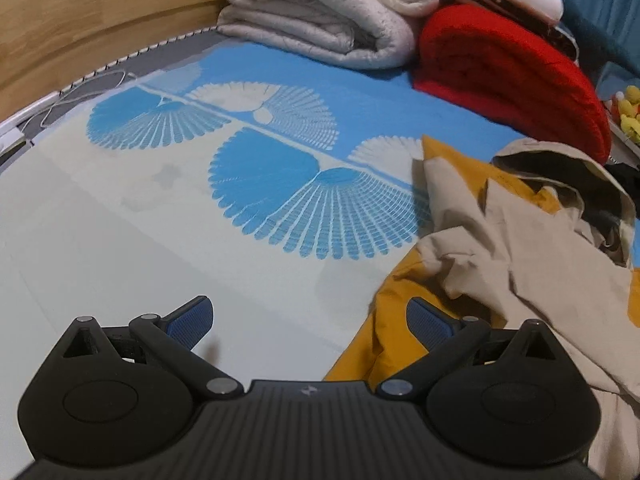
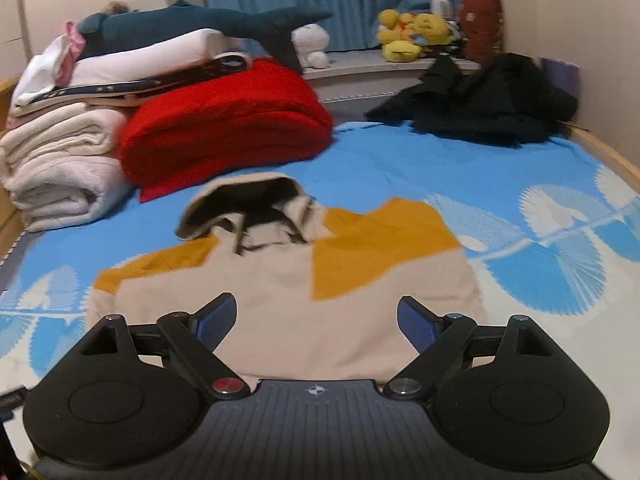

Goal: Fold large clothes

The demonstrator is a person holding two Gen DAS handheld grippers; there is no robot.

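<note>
On the bed (image 2: 400, 168) with its blue fan-print sheet, we see a beige and mustard hooded jacket (image 2: 304, 280) lying flat. Both our left gripper (image 1: 310, 320) and right gripper (image 2: 316, 320) hover with fingers released, grasping nothing.

We see bare bedsheet (image 1: 160, 220) wide open left of hooded jacket (image 2: 288, 280); free passage there. Far left blocked: white quilt roll (image 2: 60, 168), red blanket (image 2: 224, 120) stacked close together. Far right corner: black clothes heap (image 2: 488, 100). Open sheet strip between jacket and heap. Wooden bed frame (image 1: 80, 12) bounds left edge.
</note>
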